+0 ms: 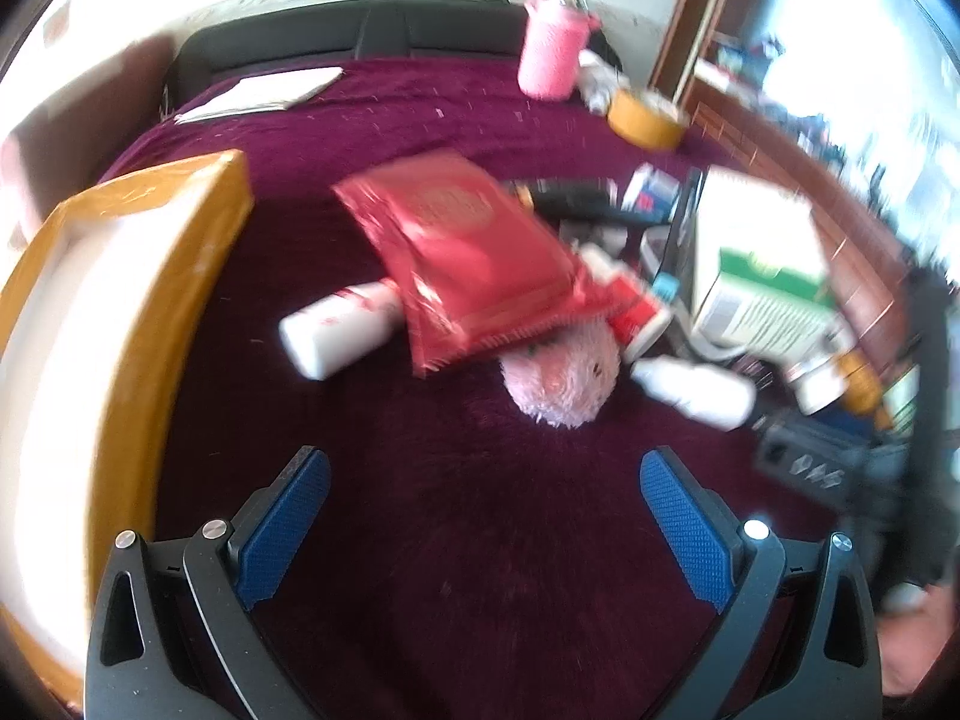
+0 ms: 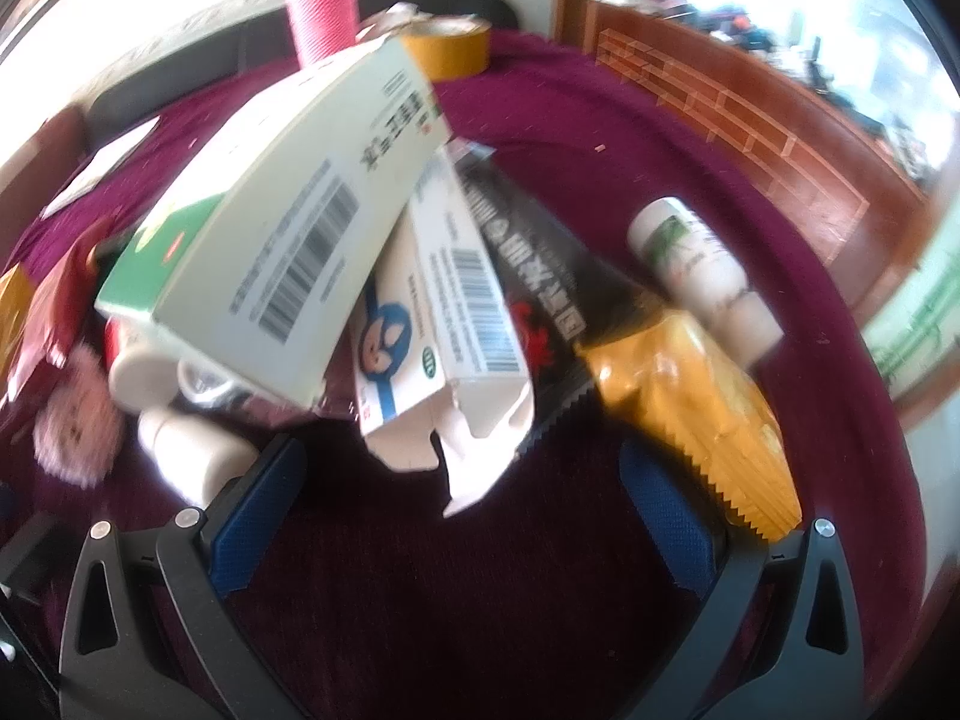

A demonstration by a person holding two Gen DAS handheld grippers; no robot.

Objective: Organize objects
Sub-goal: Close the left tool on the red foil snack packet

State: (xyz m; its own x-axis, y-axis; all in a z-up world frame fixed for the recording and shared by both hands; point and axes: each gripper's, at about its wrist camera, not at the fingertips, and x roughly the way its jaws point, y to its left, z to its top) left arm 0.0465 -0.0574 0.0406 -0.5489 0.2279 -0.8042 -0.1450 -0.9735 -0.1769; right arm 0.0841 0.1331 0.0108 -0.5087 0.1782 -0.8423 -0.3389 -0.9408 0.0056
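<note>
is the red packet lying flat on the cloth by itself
No, the red packet lies tilted on top of a white bottle and a pink plush toy.

Bare maroon cloth [image 1: 480, 540] is lying open between the left hand-held gripper [image 1: 485, 474] and the pink plush toy [image 1: 561, 378]. A tape-wrapped tray [image 1: 198, 252] is walling off its left side. The right hand-held gripper [image 2: 462, 468] is facing a heap: a green-and-white carton [image 2: 270, 228] is leaning over smaller boxes, and a yellow snack bag [image 2: 690, 408] is crowding its right finger.

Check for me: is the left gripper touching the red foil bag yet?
Apart. The left wrist view shows the left gripper open over bare maroon cloth, with the red foil bag lying well beyond its fingertips.
</note>
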